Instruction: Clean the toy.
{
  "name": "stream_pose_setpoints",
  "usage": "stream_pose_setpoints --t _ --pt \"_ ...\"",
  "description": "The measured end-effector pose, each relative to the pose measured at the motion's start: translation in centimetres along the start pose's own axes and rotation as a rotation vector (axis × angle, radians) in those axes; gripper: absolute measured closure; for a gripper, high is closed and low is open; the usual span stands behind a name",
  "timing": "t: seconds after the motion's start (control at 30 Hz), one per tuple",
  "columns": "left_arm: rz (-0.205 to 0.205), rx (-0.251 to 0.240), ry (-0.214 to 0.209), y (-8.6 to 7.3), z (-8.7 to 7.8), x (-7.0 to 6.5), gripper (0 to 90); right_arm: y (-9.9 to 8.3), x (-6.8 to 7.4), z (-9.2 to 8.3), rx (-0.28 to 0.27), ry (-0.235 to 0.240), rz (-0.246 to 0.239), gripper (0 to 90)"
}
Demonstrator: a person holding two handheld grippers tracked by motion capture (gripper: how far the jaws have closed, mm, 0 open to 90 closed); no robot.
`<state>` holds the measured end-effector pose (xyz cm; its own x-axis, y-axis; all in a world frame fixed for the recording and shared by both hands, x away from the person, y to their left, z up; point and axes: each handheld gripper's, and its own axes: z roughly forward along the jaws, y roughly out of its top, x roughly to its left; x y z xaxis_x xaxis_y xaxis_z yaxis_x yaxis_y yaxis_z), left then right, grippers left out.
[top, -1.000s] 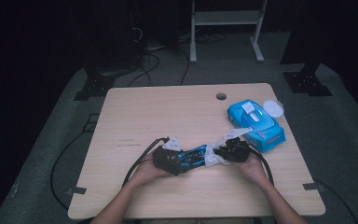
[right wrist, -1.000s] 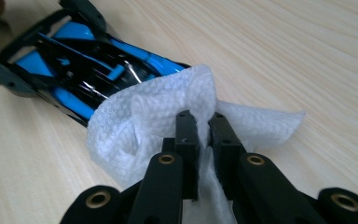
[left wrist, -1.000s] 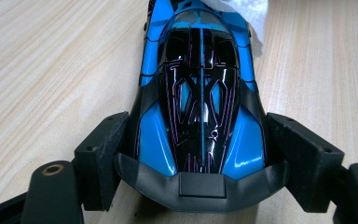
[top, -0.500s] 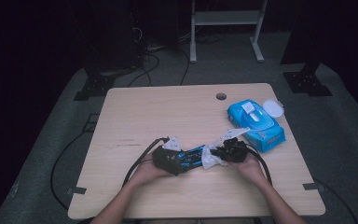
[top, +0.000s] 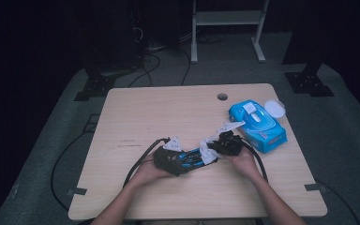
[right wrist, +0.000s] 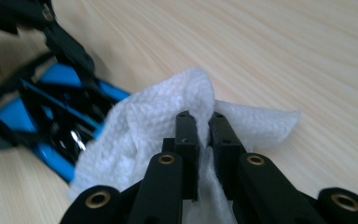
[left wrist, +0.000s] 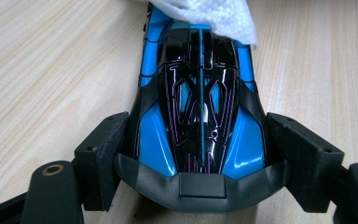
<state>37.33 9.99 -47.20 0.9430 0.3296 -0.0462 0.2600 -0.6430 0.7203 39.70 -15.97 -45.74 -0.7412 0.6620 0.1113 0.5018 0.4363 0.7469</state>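
One surface [top: 168, 112], wooden, serves as the landmark; one round hole [top: 222, 96] near its far edge; one blue and black toy car [left wrist: 199, 112] on the surface near its front edge; one white wipe [right wrist: 154, 126] against the car's right end; one blue wipe pack [top: 258, 124] at the surface's right side; one round white lid [top: 274, 108] just beyond that pack; two tools counted, left tool [top: 168, 160] and right tool [top: 226, 144], both over the surface's front half; two hands, one per tool; two cables trailing off the surface's front.
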Motion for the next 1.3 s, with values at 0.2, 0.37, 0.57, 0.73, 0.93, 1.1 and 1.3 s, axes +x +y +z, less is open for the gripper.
stream_pose_setpoints --t 0.2,0.37,0.57,0.73,0.93,1.1,1.3 --pt "0.001 0.002 0.002 0.0 0.0 0.0 24.2 -0.6 -0.5 -0.4 0.028 -0.009 -0.001 83.2" --pt "0.007 0.006 0.004 0.1 0.0 0.0 24.2 -1.8 -0.8 -1.9 0.046 0.005 0.007 83.1" --pt "-0.003 0.008 0.007 0.2 0.1 -0.1 24.0 -1.5 0.7 -2.7 0.049 0.032 -0.047 83.1" --pt "-0.063 -0.012 -0.034 0.1 -0.6 0.5 20.0 -1.5 1.2 -2.2 0.058 0.024 -0.082 83.0" --pt "-0.106 -0.03 -0.081 0.1 -1.3 1.1 22.6 -1.4 1.4 -2.4 0.041 0.057 -0.109 83.0" --pt "-0.157 -0.066 -0.122 -0.1 -1.7 1.7 23.2 -1.6 1.2 -2.3 0.05 0.069 -0.102 83.0" --pt "-0.203 -0.06 -0.119 -0.3 -1.9 2.1 24.4 -1.6 1.2 -2.2 0.049 0.074 -0.113 83.1"
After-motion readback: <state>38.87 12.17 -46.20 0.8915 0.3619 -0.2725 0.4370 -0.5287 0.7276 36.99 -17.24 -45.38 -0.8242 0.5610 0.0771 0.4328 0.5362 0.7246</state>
